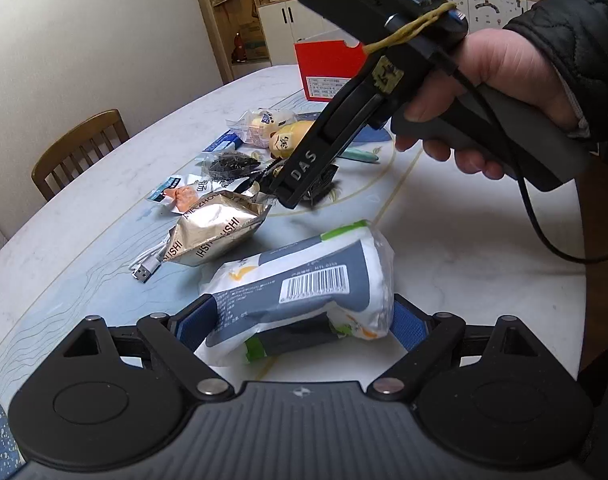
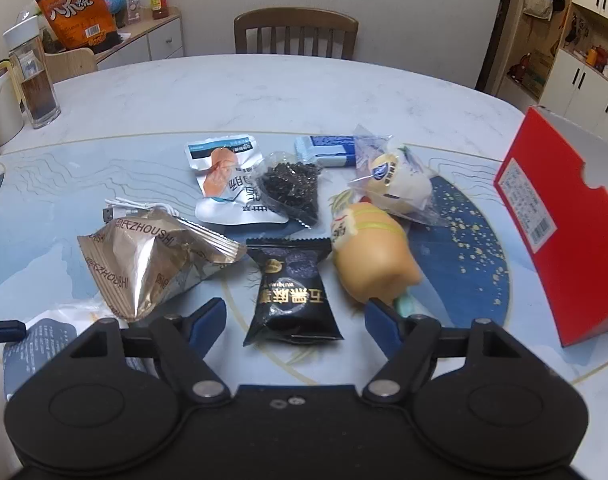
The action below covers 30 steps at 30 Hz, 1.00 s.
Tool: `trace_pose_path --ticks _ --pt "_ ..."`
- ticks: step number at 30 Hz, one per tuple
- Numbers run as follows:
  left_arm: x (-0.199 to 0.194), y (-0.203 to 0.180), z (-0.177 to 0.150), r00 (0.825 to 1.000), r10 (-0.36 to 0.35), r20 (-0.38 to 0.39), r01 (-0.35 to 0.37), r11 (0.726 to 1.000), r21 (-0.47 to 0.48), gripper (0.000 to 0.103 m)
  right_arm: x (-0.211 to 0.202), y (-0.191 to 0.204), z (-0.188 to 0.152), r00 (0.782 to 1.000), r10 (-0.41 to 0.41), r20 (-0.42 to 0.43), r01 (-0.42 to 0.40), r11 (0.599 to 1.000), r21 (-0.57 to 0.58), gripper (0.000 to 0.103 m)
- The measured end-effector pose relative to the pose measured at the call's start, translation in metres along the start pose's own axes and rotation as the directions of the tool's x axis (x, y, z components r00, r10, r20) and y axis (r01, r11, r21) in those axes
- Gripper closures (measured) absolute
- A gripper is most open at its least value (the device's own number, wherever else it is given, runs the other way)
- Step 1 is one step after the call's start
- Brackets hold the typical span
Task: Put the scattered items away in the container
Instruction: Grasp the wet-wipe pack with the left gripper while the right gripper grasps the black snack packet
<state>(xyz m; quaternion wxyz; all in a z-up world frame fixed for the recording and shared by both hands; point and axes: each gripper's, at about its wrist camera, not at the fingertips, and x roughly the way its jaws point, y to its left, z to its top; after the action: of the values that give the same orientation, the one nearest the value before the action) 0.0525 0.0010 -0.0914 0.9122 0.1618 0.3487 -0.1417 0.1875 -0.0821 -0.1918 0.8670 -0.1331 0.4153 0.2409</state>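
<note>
Nearest the left wrist camera, the left gripper straddles a white-and-grey wipes pack that lies on the marble-patterned table. Its blue-padded fingers flank the pack's near end closely; whether the pads already press on it cannot be told. Nearest the right wrist camera, the right gripper stands with its jaws apart around the lower end of a black snack sachet, both pads clear of the wrapper. Beside the sachet lie a crumpled gold foil packet on one side and a tan squeeze toy on the other, the toy close to one finger. Farther off lie a white USB cable, a sausage pouch, a clear bag of dark tea leaves, a blue-and-white box and a wrapped bun. Farthest to the side stands the red box, open-topped and presumably the container; nothing can be seen inside it. A wooden chair stands beyond the table.

Step in hand, as judged: both grippers are poised for pickup, and no item is yet lifted. The next move calls for closing squarely on each soft package without catching the toy, then carrying across to the red box.
</note>
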Motion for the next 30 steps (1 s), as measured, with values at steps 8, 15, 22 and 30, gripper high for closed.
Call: trace_pose_path --ticks 8,15,22,30 --pt "0.0 0.0 0.003 1.0 -0.008 -0.001 0.008 0.999 -0.035 0.019 0.011 0.007 0.002 0.999 0.019 -0.029 -0.02 0.999 -0.028 0.043" --pt "-0.001 0.002 0.005 1.0 0.004 -0.006 -0.005 0.998 -0.068 0.039 0.014 0.003 0.004 0.998 0.03 -0.05 -0.031 0.999 -0.019 0.056" --pt "-0.002 0.002 0.007 1.0 0.015 -0.009 -0.016 0.996 -0.082 0.056 0.005 -0.002 0.002 0.998 0.051 -0.037 -0.051 0.999 0.005 0.059" --pt "-0.004 0.005 0.009 1.0 0.026 -0.013 -0.028 0.992 -0.123 0.07 -0.013 -0.008 -0.007 0.995 0.091 -0.04 -0.089 0.995 0.044 0.061"
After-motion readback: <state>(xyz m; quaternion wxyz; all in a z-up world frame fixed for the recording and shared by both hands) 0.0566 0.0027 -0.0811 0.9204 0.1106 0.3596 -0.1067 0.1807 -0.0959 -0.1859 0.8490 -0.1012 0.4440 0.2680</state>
